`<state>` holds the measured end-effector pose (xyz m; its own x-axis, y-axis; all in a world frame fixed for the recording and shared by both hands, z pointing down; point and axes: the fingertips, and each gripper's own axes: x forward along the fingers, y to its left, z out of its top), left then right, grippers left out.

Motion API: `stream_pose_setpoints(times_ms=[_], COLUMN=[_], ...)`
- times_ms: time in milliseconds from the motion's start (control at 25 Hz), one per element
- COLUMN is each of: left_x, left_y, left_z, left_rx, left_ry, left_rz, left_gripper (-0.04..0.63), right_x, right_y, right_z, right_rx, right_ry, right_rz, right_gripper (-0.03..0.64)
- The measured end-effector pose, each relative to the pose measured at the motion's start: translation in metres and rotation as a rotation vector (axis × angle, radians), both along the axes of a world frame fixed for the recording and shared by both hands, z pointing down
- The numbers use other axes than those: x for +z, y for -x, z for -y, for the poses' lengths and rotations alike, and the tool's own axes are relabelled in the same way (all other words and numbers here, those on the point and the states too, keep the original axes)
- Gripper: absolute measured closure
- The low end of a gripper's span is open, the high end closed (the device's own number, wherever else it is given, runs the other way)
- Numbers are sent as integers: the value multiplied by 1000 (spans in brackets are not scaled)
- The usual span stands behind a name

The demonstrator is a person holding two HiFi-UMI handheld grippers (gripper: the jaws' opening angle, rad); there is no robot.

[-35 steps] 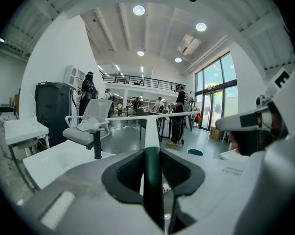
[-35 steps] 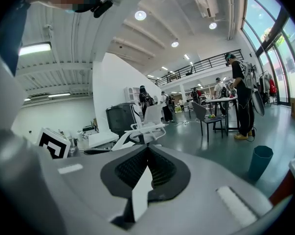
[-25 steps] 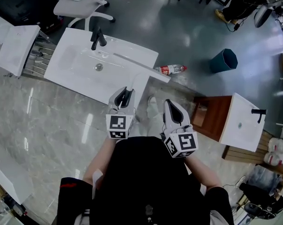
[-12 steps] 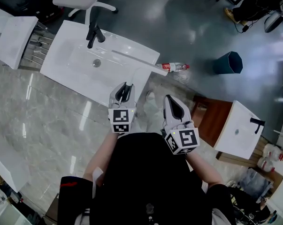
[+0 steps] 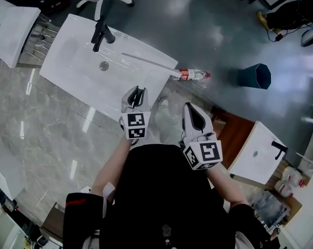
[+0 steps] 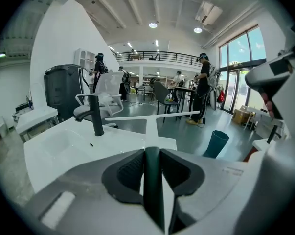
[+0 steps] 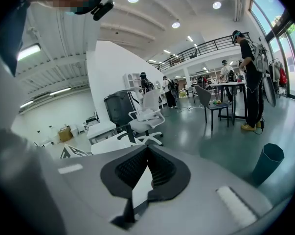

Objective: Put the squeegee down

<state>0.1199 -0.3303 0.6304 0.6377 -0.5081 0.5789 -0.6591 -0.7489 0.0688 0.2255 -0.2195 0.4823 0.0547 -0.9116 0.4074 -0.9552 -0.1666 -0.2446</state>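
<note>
The squeegee [image 5: 148,61] is white and T-shaped, and its blade lies crosswise over the right end of a white sink basin [image 5: 68,66]. Its dark handle runs back into my left gripper [image 5: 137,91], which is shut on it. In the left gripper view the handle sits between the pads of the left gripper [image 6: 152,153], and the squeegee [image 6: 147,117] blade stretches above the sink basin [image 6: 59,148]. My right gripper [image 5: 190,109] hangs beside the left one, off the basin's corner. The right gripper [image 7: 146,148] is shut and holds nothing.
A black faucet [image 5: 100,35] stands at the basin's far side. A plastic bottle [image 5: 193,75] lies on the floor past the blade's tip, with a teal bin [image 5: 256,75] further right. A second basin on a wooden stand [image 5: 255,152] is at the right.
Both grippers have come down and forward toward the basin. The squeegee stays in the left grip, and its blade now hangs lower over the basin's right end.
</note>
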Motion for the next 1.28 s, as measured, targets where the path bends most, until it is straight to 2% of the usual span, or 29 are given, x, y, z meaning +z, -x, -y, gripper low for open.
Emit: stream_pose_setpoints(times_ms=[520, 720, 1280], left_x=[48, 72, 103], left_y=[-15, -15, -28], left_z=[15, 16, 16], left_rx=[-106, -153, -152], left_ry=[41, 82, 120], left_rz=[105, 136, 195], left_gripper=[489, 489, 489], right_x=[21, 27, 40], right_y=[-29, -36, -46], right_z=[15, 17, 19], right_rx=[-36, -43, -45], right_ry=[44, 60, 89], right_rz=[30, 39, 64], right_gripper=[614, 614, 614])
